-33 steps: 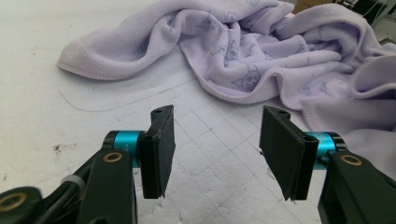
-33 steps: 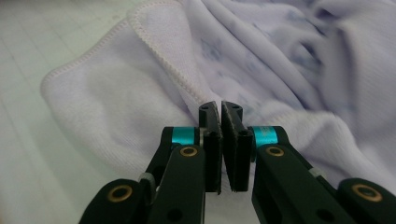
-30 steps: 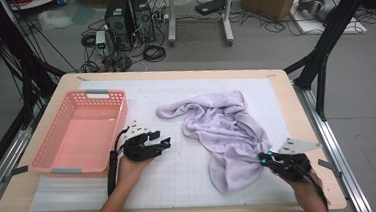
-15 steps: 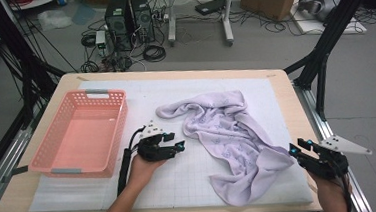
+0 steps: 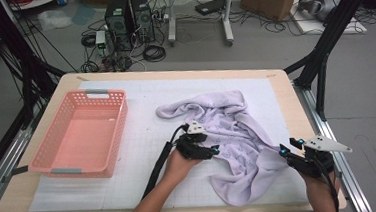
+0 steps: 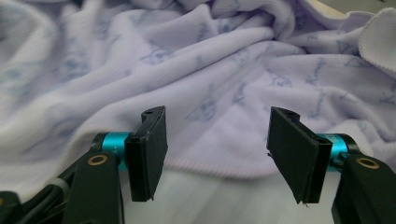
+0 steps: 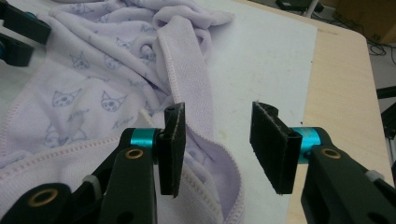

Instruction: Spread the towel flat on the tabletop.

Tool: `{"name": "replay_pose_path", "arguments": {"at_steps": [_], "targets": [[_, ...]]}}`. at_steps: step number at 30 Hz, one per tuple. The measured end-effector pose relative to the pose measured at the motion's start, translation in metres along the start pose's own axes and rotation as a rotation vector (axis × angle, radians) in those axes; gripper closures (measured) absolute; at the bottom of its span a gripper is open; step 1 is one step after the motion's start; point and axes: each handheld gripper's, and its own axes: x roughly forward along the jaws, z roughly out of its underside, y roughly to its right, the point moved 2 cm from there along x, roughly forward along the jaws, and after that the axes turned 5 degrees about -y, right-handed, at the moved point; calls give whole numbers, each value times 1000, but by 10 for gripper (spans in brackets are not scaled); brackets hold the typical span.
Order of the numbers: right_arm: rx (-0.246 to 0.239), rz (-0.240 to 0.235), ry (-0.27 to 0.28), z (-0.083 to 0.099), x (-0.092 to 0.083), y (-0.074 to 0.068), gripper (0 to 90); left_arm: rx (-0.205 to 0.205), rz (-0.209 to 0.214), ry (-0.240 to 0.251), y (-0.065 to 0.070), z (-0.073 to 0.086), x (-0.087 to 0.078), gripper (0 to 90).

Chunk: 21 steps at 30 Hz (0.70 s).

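Note:
A lilac towel (image 5: 227,126) with small cat-face prints lies crumpled on the white mat, right of centre. My left gripper (image 5: 213,149) sits at the towel's left edge. Its jaws have just been opening, and the towel's hem (image 6: 210,163) lies ahead of them with nothing pinched between. The left gripper (image 6: 218,114) points at the folds of the towel (image 6: 210,60). My right gripper (image 5: 285,152) is at the towel's lower right corner. Its jaws have just been opening too. In the right gripper view the right gripper (image 7: 219,109) stands open, the towel (image 7: 93,70) lies loose beside its left pad (image 7: 170,149).
An empty pink plastic basket (image 5: 54,160) stands on the left of the white grid mat (image 5: 143,139). The wooden table's right edge (image 5: 302,118) is close to my right gripper. Computers and cables lie on the floor beyond the table.
My left gripper has slid right to the towel's edge. My right gripper dragged the towel's lower corner to the right, then opened and let it go.

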Motion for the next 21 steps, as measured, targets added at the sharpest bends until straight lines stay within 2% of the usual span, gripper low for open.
{"name": "replay_pose_path", "arguments": {"at_steps": [2, 3, 4, 7, 8, 9, 12, 14, 15, 16, 18, 20, 21], "targets": [[12, 0, 8, 0, -1, 2, 530, 8, -4, -4, 4, -2, 5, 385], [22, -2, 13, 1, 0, 2, 516, 26, -10, -30, 11, -5, 16, 383], [25, -3, 15, 1, 0, 3, 516, 26, -10, -30, 11, -5, 16, 383], [25, -4, 11, 2, 0, 4, 514, 63, 4, -86, 25, -6, 33, 382], [28, -4, 12, 2, 0, 4, 515, 63, 4, -86, 25, -6, 33, 360], [30, -4, 12, 3, 0, 5, 514, 100, -18, -90, 30, -6, 36, 356], [33, -7, 13, 3, 1, 5, 513, 114, -31, -89, 34, -7, 38, 354], [32, -8, 12, 3, 1, 4, 511, 149, -63, -92, 37, -6, 39, 365], [29, -8, 14, 3, 2, 4, 511, 182, -54, -92, 39, -6, 38, 423], [31, -10, 12, 2, 2, 3, 511, 192, -33, -90, 41, -6, 38, 538], [29, -12, 12, 2, 4, 3, 511, 200, -9, -84, 43, -5, 38, 690], [27, -15, 11, 2, 5, 1, 511, 182, 9, -91, 41, -5, 36, 853], [25, -16, 10, 2, 5, 0, 511, 163, 16, -93, 38, -5, 35, 865]]}}
